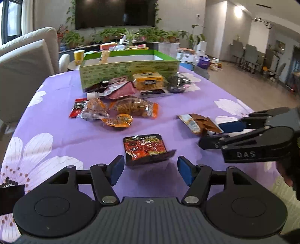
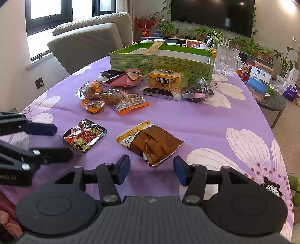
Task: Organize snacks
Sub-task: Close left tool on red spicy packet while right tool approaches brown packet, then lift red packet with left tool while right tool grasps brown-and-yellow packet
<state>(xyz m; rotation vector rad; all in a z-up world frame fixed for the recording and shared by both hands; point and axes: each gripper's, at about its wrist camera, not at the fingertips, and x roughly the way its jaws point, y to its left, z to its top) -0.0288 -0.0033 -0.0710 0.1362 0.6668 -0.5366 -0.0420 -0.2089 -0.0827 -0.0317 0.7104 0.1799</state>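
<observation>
red snack packet (image 1: pixel 145 148) lies just ahead of the released left claw (image 1: pixel 151 169); right claw (image 2: pixel 151 169) released.

Home living room around me: pale sofa (image 2: pixel 90 35) far left, wall TV (image 2: pixel 211 15) far, potted plants (image 1: pixel 150 34) beneath, floral purple tablecloth (image 1: pixel 168 110) near.

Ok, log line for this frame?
left tool: open, facing red foil snack packet | right tool: open, facing brown foil snack packet
</observation>
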